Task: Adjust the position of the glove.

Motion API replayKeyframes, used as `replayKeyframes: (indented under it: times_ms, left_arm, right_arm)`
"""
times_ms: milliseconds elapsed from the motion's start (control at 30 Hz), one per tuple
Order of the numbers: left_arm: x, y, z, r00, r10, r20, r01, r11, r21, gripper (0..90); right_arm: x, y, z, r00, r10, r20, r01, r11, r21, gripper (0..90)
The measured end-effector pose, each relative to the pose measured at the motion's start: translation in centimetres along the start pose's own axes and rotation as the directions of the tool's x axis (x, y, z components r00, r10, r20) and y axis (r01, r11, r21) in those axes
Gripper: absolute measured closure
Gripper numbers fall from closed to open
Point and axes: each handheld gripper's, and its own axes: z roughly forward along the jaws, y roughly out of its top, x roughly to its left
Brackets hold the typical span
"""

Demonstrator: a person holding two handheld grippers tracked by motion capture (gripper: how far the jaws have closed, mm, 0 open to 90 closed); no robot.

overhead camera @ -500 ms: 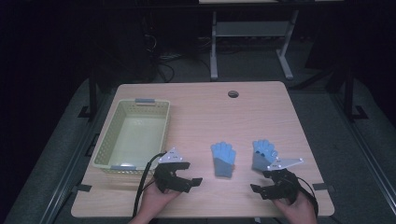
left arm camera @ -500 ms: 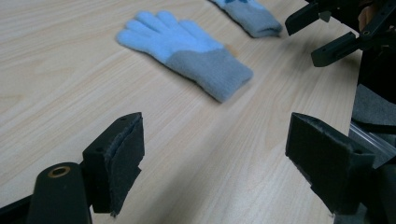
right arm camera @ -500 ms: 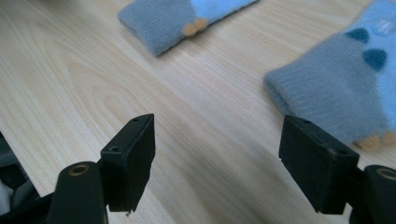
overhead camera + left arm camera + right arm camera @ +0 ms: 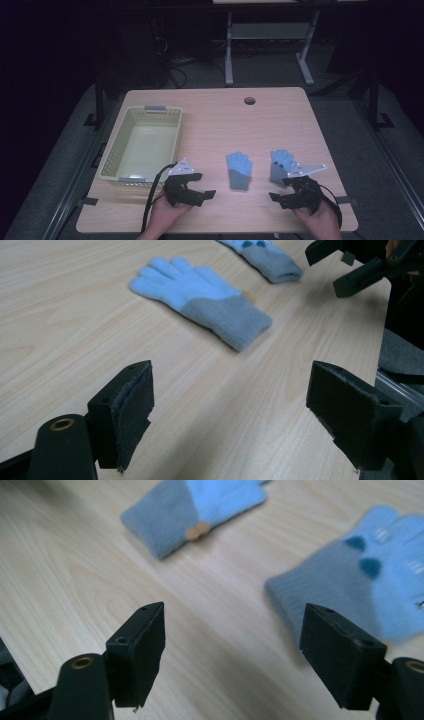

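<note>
In the high view, two blue gloves lie flat on the counter (image 4: 280, 120): the middle glove (image 4: 239, 171) between both claws, the right glove (image 4: 280, 165) just beside the right claw (image 4: 281, 197). The left claw (image 4: 204, 194) is wide and empty. In the left gripper view, its jaws stand wide before the middle glove (image 4: 205, 300). In the right gripper view, the jaws stand wide near the right glove (image 4: 360, 575).

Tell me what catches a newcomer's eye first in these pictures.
Two blue gloves stand out on the wooden table: the middle glove at the near centre, the right glove beside it. A pale basket sits at the left edge. The open left tool and right tool hover near.
</note>
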Motion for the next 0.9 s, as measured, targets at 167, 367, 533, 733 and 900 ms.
replayKeyframes:
  times_ms: [167,367,533,733,900]
  left_arm:
    - [0.1,0.0,-0.1,1.0,-0.001,-0.003,0.001,1.0,-0.008,18.8]
    - [0.4,0.0,-0.2,0.9998,-0.021,0.004,0.021,0.9996,-0.015,18.8]
    - [0.3,0.1,-0.1,0.9999,-0.014,0.006,0.014,0.9998,-0.014,18.8]
    - [0.2,0.1,-0.1,0.9996,-0.024,0.017,0.024,0.9995,-0.019,18.8]
    - [0.2,0.1,-0.2,0.9996,-0.023,0.015,0.023,0.9996,-0.017,18.8]
  right_arm:
    - [-0.8,1.0,-0.3,1.0,0.001,-0.001,-0.001,1.0,0.006,26.9]
    - [-1.8,2.5,-0.3,0.9999,-0.002,0.016,0.002,0.9995,0.031,27.1]
    - [-2.7,3.2,0.0,0.9999,0.009,0.007,-0.009,0.9988,0.049,27.9]
    - [-3.9,4.0,0.0,0.9996,0.027,0.011,-0.028,0.997,0.073,29.4]
    - [-5.0,5.1,0.1,0.9986,0.026,0.047,-0.029,0.9976,0.063,31.6]
